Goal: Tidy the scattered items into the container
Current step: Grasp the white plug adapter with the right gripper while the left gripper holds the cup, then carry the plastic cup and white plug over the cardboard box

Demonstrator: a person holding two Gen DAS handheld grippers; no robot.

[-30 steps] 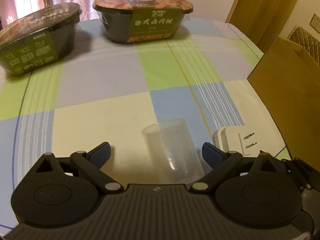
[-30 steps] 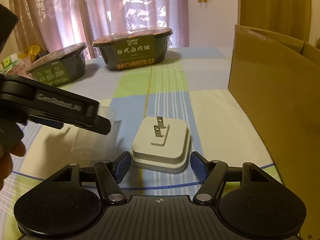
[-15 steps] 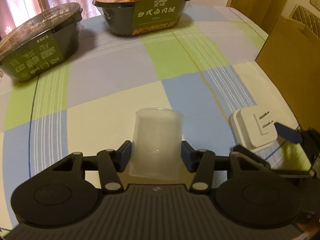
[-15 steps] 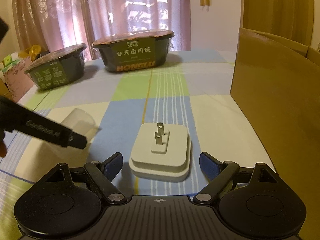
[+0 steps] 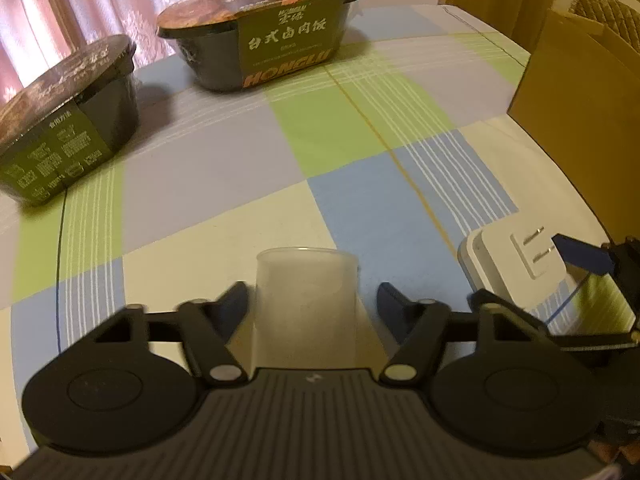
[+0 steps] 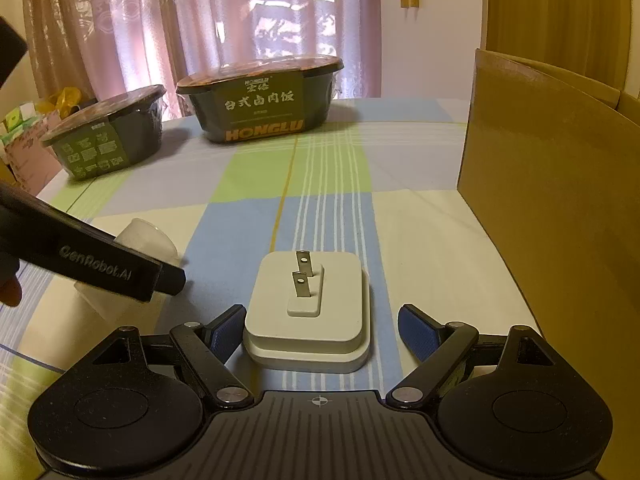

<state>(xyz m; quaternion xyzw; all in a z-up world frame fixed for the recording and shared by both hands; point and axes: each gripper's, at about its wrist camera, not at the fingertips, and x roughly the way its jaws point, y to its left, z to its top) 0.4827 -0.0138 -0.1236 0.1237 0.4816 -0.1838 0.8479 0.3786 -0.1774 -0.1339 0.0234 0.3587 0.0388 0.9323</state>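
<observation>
Left bowl (image 5: 68, 128): stood at the far left of the checked cloth (image 5: 208, 168), lid on.
Middle bowl (image 5: 264, 36): stood further back, also sealed.
Left gripper (image 5: 310, 298): its fingers were spread, the left pad touching the clear cup (image 5: 306, 300), the right pad a little apart from it.
Right gripper (image 6: 322, 330): its fingers were spread around the white plug (image 6: 308, 312), which lay flat, prongs up; whether the left pad touched it, I cannot tell.
Cardboard box (image 6: 552, 200): stood at the right, near the plug.
</observation>
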